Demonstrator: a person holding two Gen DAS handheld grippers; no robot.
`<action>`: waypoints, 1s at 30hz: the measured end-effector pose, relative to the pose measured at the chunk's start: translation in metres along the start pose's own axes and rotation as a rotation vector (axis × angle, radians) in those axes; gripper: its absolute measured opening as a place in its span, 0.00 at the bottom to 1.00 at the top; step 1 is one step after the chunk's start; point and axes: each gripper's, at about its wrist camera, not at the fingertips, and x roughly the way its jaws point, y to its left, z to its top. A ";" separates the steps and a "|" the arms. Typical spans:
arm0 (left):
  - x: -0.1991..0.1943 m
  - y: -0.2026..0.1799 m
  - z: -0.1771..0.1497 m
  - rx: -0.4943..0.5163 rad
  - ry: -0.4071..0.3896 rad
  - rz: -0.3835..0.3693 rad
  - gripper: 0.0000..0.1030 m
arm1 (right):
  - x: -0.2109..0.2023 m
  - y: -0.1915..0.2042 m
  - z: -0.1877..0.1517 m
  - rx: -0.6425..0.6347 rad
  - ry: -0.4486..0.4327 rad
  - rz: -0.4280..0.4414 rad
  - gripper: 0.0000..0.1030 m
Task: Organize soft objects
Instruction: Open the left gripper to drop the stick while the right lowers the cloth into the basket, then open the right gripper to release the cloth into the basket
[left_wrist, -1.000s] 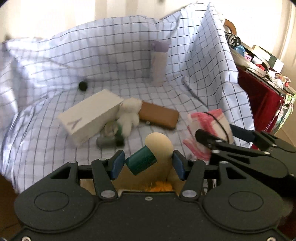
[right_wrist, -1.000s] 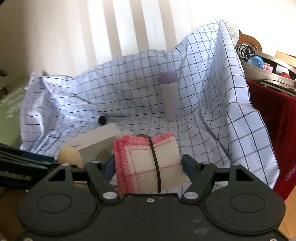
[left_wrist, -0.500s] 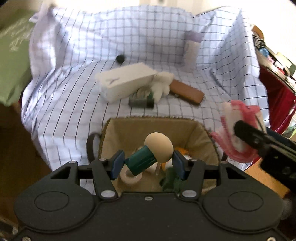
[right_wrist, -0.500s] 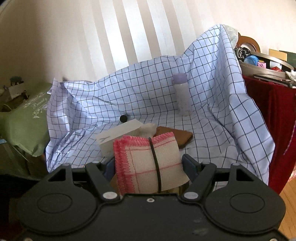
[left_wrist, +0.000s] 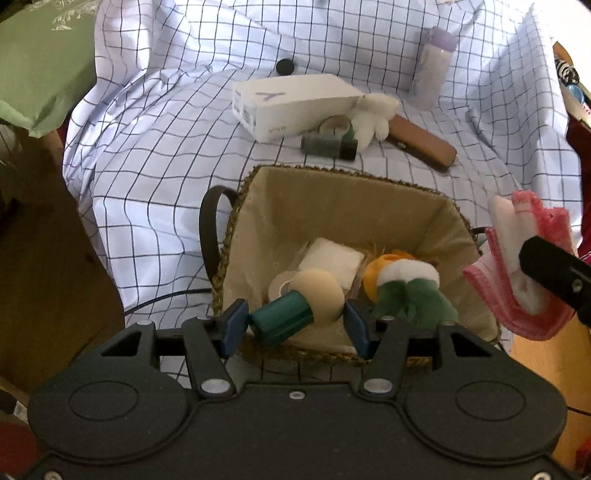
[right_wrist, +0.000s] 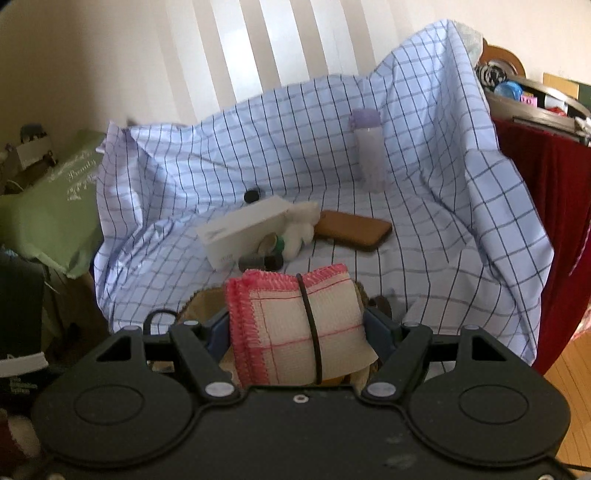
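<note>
While we hang over the basket (left_wrist: 236, 236), our left gripper (left_wrist: 295, 321) is clamped on a small toy with a green body and a round beige head (left_wrist: 299, 306), held above the near rim. Off to the right, our right gripper (right_wrist: 297, 328) is clamped on a banded stack of pink-edged cloths (right_wrist: 299, 328), just beside the basket's right edge and, by our reckoning, not yet over it. Down in the basket we already have a white pad (left_wrist: 330, 258), a small tape roll (left_wrist: 280, 286) and an orange, white and green plush (left_wrist: 402, 280), so we judge the job well under way: two drops are due, and farther out on the checked sheet (left_wrist: 147, 147) a white plush (left_wrist: 373, 110) is left to fetch, lying against the white box (left_wrist: 291, 99) with a dark tube (left_wrist: 328, 146), a tape roll (left_wrist: 334, 125) and a brown case (left_wrist: 421, 142) close by, none of them soft as far as we can tell. Far back stand a small black cap (left_wrist: 285, 66) and a purple-capped bottle (left_wrist: 434, 62). Only the left view looks into the basket and counts its contents; the right view shows just the basket's rim behind the cloths, but gives us the black band (right_wrist: 310, 328) round the stack and the red-draped shelf (right_wrist: 546, 184) at far right.
</note>
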 end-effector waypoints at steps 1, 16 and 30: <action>0.000 0.000 -0.001 0.001 -0.001 0.002 0.56 | 0.002 -0.001 0.000 0.004 0.008 -0.004 0.71; -0.006 0.000 -0.007 -0.001 -0.026 0.041 0.71 | 0.020 0.004 0.002 -0.024 0.047 -0.042 0.72; -0.007 0.000 -0.008 0.008 -0.020 0.043 0.71 | 0.027 0.003 0.012 -0.053 0.006 -0.059 0.78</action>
